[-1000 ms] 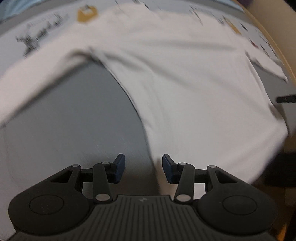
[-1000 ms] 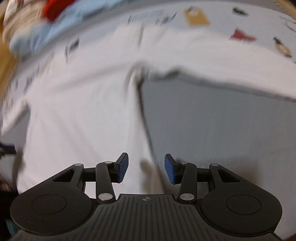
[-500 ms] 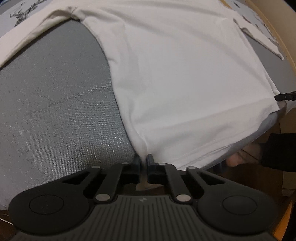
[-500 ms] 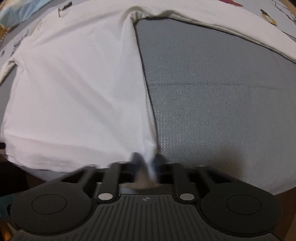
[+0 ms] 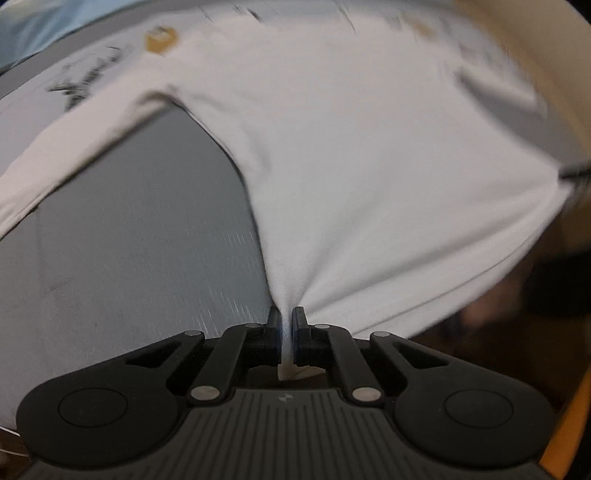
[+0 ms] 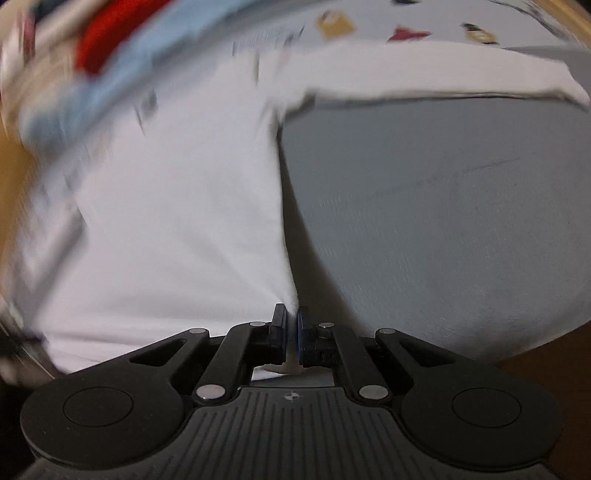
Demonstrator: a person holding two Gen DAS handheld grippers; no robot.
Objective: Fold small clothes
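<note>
A white long-sleeved shirt (image 5: 362, 155) lies spread on a grey cloth surface (image 5: 140, 236). My left gripper (image 5: 285, 325) is shut on the shirt's near left hem corner, and the cloth is pulled taut up from it. In the right wrist view my right gripper (image 6: 291, 325) is shut on the near right hem corner of the same shirt (image 6: 177, 206). One sleeve (image 6: 424, 70) stretches out to the right. Both views are blurred by motion.
A printed light sheet (image 6: 369, 29) with small pictures lies beyond the shirt. A heap of red and blue clothes (image 6: 103, 55) sits at the far left in the right wrist view. The grey surface's near edge (image 6: 535, 332) drops off at the right.
One second ago both grippers were open above the hem. They shut on the two hem corners, and now they have lifted the hem, pulling the cloth taut.
</note>
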